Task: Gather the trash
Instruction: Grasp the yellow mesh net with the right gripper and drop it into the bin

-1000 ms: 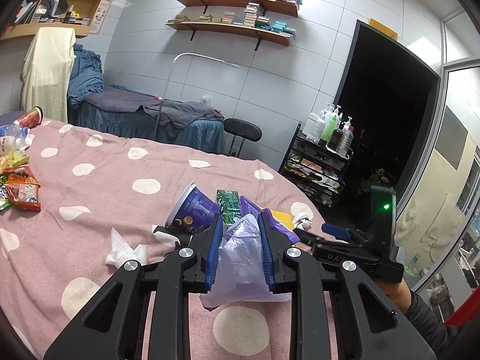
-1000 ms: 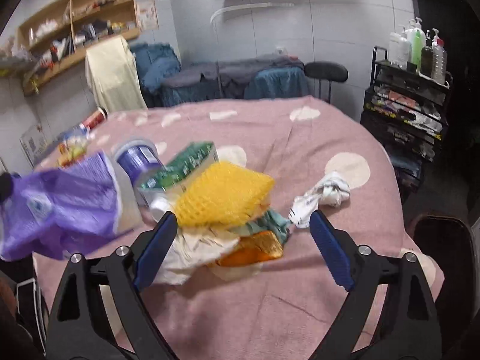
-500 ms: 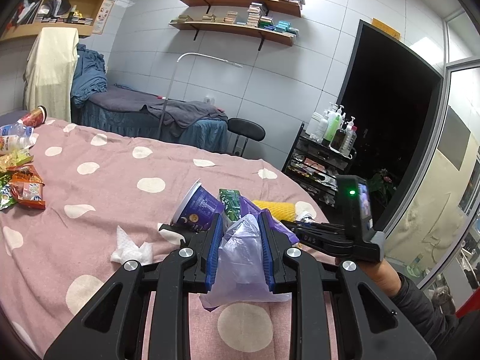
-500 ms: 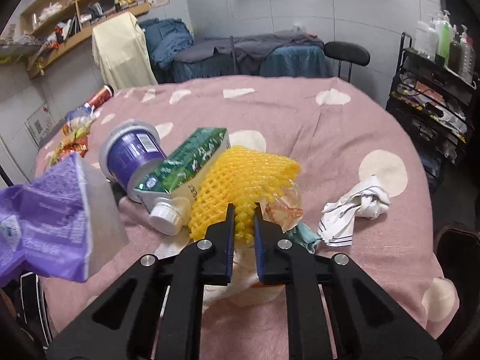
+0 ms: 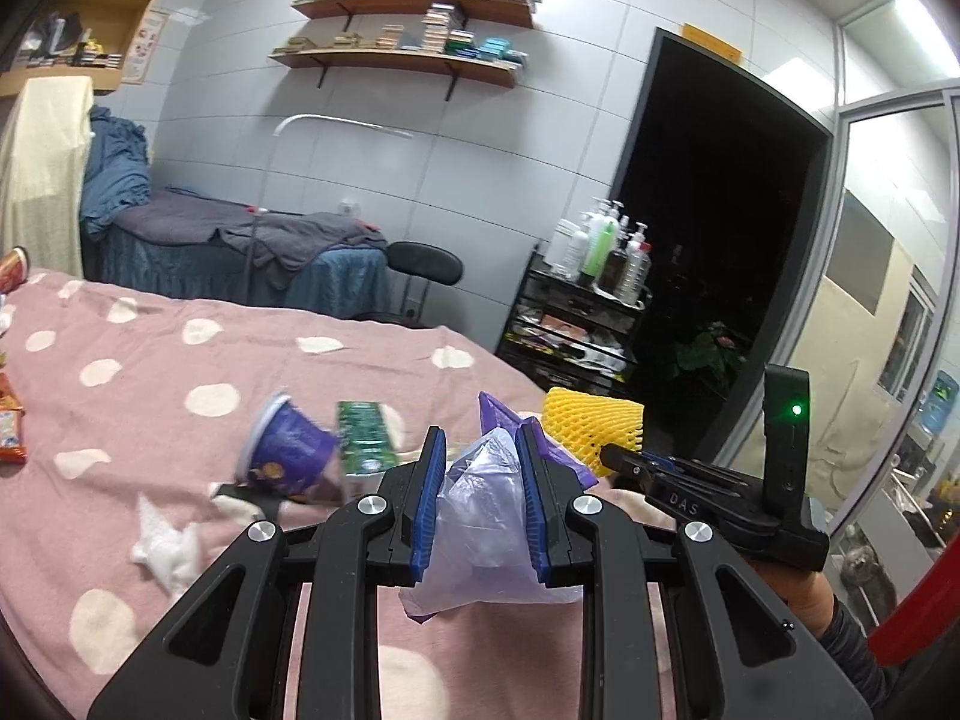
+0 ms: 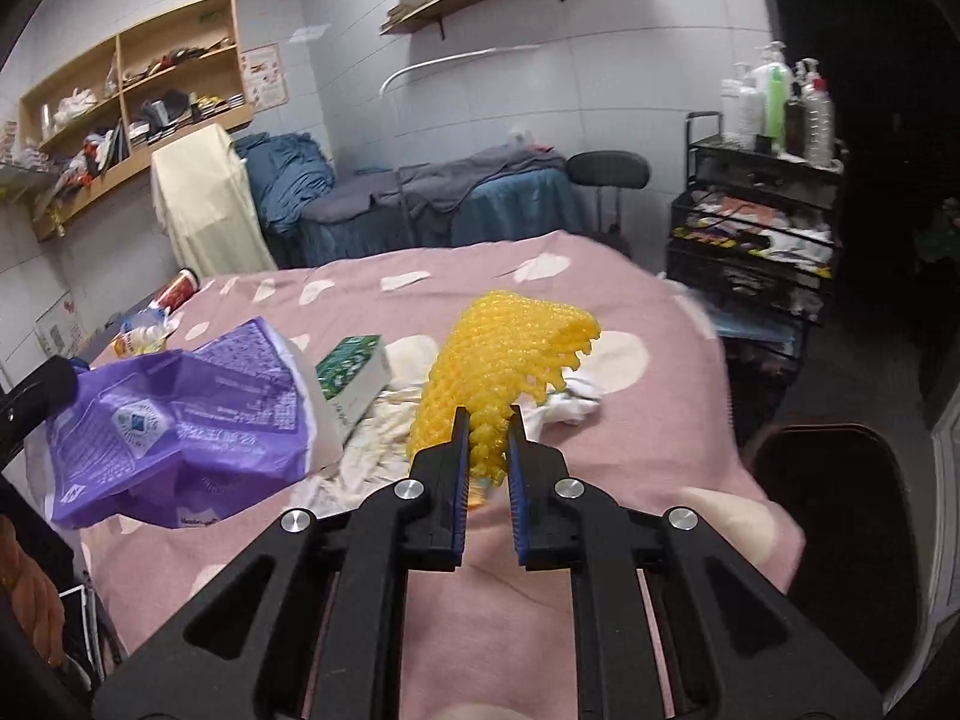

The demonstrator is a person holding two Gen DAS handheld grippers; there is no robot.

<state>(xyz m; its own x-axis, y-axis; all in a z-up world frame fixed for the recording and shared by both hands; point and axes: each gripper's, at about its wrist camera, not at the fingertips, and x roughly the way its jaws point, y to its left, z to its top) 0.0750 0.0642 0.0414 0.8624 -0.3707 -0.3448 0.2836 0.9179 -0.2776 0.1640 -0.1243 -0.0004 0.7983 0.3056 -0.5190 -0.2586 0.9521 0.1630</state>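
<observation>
My left gripper (image 5: 478,450) is shut on the rim of a purple plastic trash bag (image 5: 486,516), which hangs open above the pink dotted bedspread (image 5: 150,372); the bag also shows in the right wrist view (image 6: 174,414). My right gripper (image 6: 486,426) is shut on a yellow foam fruit net (image 6: 510,354) and holds it lifted above the bed, to the right of the bag. The net (image 5: 591,429) and right gripper (image 5: 636,465) also show in the left wrist view.
A purple cup (image 5: 288,450), a green carton (image 5: 363,435) and white tissue (image 5: 165,546) lie on the bed. Crumpled white paper (image 6: 372,426) and a cloth (image 6: 570,402) lie under the net. Snack wrappers (image 5: 9,426) sit far left. A black cart (image 6: 756,228) stands right.
My right gripper closed on the yellow net and lifted it off the pile, toward the bag. My left gripper kept hold of the bag and rose slightly.
</observation>
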